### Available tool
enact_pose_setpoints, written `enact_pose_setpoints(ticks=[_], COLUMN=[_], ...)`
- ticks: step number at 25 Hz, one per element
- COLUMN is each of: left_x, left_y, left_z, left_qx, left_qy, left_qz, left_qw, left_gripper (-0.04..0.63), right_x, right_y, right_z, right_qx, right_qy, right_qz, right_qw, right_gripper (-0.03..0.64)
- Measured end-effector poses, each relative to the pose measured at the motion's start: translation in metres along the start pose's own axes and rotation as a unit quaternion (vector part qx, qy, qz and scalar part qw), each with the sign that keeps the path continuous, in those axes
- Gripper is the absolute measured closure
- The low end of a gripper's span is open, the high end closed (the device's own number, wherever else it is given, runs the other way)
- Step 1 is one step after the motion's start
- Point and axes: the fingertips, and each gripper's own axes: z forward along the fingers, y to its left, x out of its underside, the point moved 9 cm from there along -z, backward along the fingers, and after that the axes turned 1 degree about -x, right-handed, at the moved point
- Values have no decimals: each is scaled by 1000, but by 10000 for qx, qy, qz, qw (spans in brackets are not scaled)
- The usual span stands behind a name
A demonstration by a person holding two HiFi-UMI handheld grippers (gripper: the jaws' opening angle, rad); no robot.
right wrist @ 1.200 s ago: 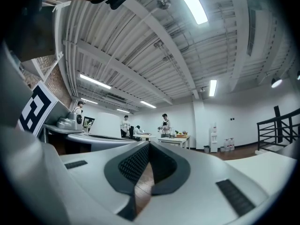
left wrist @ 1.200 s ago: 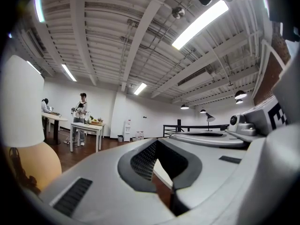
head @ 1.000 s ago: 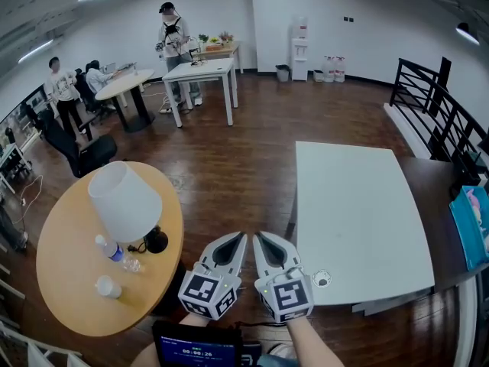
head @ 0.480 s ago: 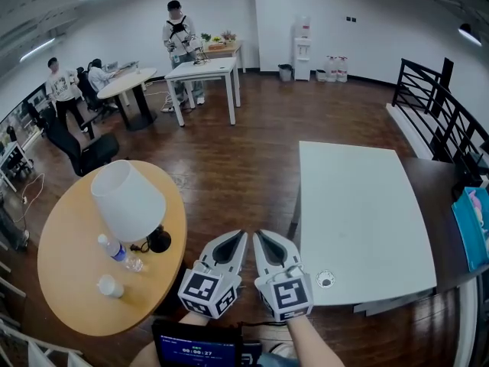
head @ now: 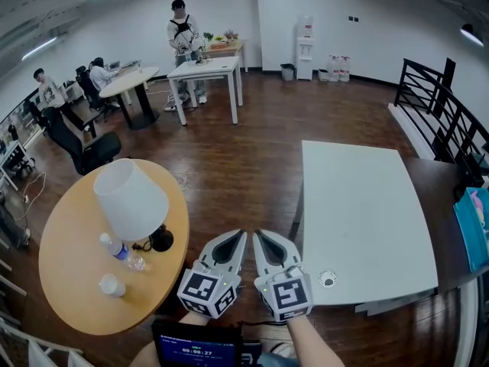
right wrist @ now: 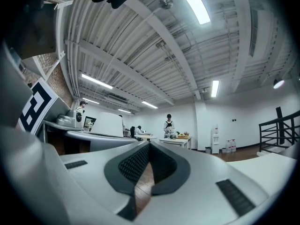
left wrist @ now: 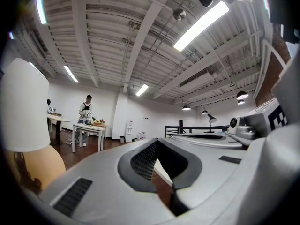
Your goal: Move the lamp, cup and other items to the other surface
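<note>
In the head view a lamp with a white shade and black base stands on the round wooden table at the left. Beside it are a small water bottle and a white cup. The white rectangular table lies at the right. My left gripper and right gripper hang side by side over the floor between the two tables, both shut and holding nothing. The left gripper view has the lamp shade at its left edge; the right gripper view shows the shade farther off.
A round grommet sits near the white table's front edge. A black railing and a blue object are at the right. A screen hangs below my grippers. An office chair, more tables and several people fill the back.
The head view has drifted slightly, so both tables sit a little further right. The people at the back have shifted. Both grippers stay shut in the same place.
</note>
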Motion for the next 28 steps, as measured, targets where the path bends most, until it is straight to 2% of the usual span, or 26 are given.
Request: enact_pose_setpoints(ticks=[28], left_x=[2], left_y=[-4], left_z=[-3], left_qx=[44], left_qy=[-46], left_qz=[71], left_qw=[10000], left_gripper=[584], right_x=[-1], right_y=[3], right_z=[-5], right_qx=[23], right_qy=[5], right_qz=[-166], right_qw=[9999], right_gripper=[615])
